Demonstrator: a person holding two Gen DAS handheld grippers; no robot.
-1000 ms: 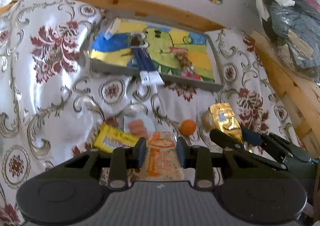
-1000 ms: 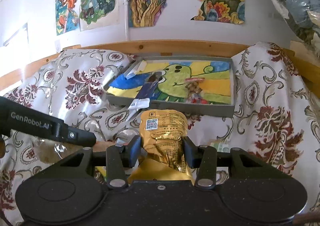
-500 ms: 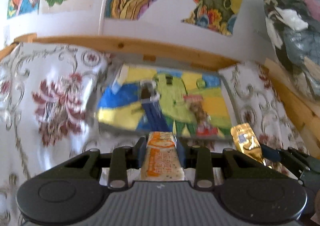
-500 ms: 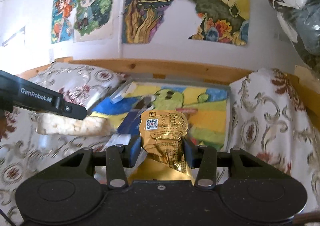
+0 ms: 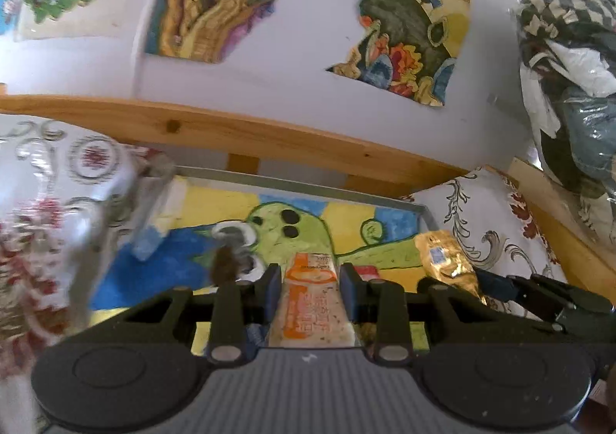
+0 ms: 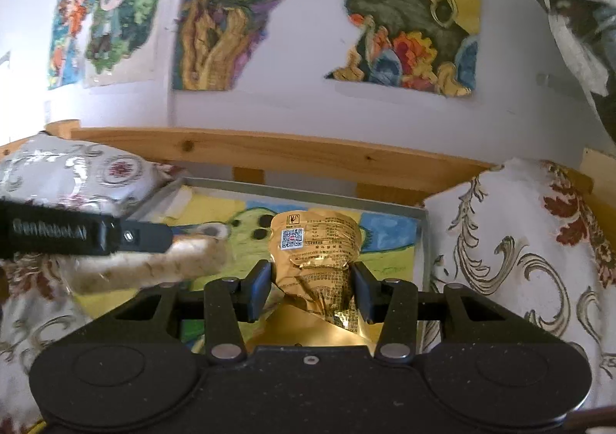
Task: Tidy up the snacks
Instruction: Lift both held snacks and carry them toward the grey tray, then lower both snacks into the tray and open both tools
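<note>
The left tool is closed on an orange-and-white snack pack, its two fingers pinching the long sides of the pack near the far end. The right tool is clamped on a gold foil bag, squeezing the crumpled waist of the bag so the top flares out above the fingers.

Both packs are held up in the air, above the near edge of a shallow grey tray whose floor is a bright painted picture. In the left wrist view the gold bag shows to the right of the orange pack, the two apart. A few small items lie in the tray's left part, too blurred to name.

The orange pack looks flat, light and fairly stiff, probably a cracker or rice bar that could snap under a hard squeeze; the side grip across its width seems sound. The foil bag is likely light, crinkly and slippery, soft with air inside, so the pinch at its creased middle is the safer hold.

The tray sits on a patterned cloth, with a wooden rail beyond.
</note>
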